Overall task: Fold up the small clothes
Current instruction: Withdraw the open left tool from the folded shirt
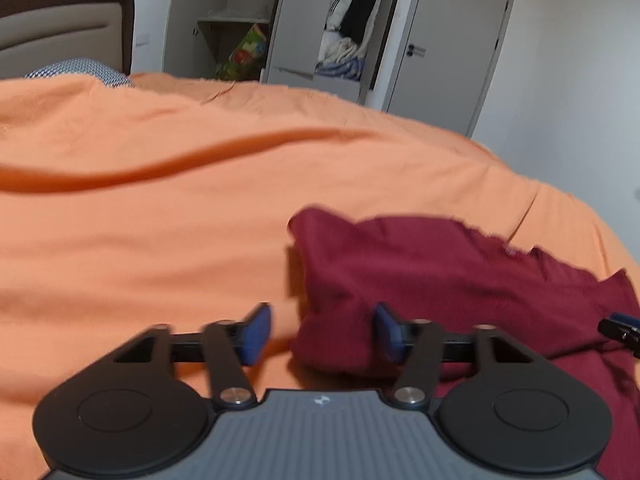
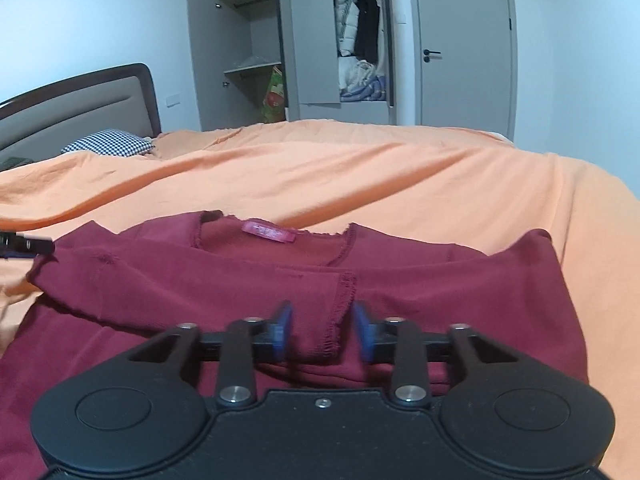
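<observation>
A maroon long-sleeved top [image 2: 400, 280] lies on the orange bedspread [image 2: 400, 176], neckline away from me, with a pink label [image 2: 269, 234] inside the collar. One sleeve is folded across the chest. Its frayed cuff [image 2: 340, 312] lies between the blue pads of my right gripper [image 2: 322, 332], which stand apart from the cloth, so the gripper is open. In the left wrist view the top's folded left edge [image 1: 340, 300] lies between the pads of my left gripper [image 1: 323, 334], also open and not pressing. The left gripper's tip [image 2: 24, 244] shows at the garment's left side.
A checked pillow [image 2: 108, 143] and a padded headboard [image 2: 72, 116] are at the far left. Beyond the bed stand a grey wardrobe [image 2: 248, 52] with open doors and hanging clothes, and a closed door [image 2: 464, 40]. Orange bedspread [image 1: 160, 220] stretches left of the top.
</observation>
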The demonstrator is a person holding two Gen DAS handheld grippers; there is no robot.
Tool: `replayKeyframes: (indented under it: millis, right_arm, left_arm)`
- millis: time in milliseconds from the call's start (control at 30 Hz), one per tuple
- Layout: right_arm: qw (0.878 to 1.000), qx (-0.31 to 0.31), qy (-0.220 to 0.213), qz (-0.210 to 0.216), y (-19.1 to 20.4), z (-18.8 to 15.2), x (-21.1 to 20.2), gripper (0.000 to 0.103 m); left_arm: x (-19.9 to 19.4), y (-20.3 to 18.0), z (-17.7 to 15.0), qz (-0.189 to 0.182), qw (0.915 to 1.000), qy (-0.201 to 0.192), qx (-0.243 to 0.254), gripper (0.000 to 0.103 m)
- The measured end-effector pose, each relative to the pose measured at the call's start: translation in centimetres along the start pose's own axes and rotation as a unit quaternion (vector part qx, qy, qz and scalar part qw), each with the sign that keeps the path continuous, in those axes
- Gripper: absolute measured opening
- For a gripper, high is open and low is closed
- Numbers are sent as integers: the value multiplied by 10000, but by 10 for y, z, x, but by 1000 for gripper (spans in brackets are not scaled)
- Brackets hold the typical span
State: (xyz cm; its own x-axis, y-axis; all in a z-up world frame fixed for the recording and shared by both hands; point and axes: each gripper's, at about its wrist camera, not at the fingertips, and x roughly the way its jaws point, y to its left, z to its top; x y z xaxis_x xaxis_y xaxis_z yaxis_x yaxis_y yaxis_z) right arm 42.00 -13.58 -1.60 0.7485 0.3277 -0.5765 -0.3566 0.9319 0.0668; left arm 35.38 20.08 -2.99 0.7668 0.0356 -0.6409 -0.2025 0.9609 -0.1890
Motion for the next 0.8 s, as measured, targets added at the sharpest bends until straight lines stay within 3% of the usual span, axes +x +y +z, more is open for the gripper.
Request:
replayKeyframes:
  millis: [67, 267, 367, 400, 467, 600, 800]
  right_arm:
    - [10000, -54, 65, 32, 3, -2, 5, 54]
    - [9989, -117, 258, -368, -3, -14, 17, 52]
    - [9989, -60, 240, -405, -7, -14, 15, 53]
    - [9989, -71, 213, -404, -7, -14, 13, 57]
    - [9990, -96, 192, -395, -9, -15, 9, 67]
    - [9998, -40, 129, -166, -14, -19, -12, 95]
    - [9999, -8, 158, 1, -20, -38, -62, 102]
  left_arm:
    - [7, 6, -5, 2, 9994, 224, -279, 27]
    - [6, 1, -10, 216, 9991, 226, -296, 26]
    - [1, -3, -9, 387, 9986, 184, -294, 43]
    - [-3, -4, -9, 446, 9984, 169, -307, 59]
    - [-13, -7, -10, 463, 9985, 88, -275, 78]
    - [-32, -13, -19, 457, 9987, 101, -182, 89]
    - [-71, -30, -39, 593, 9982, 65, 98, 102]
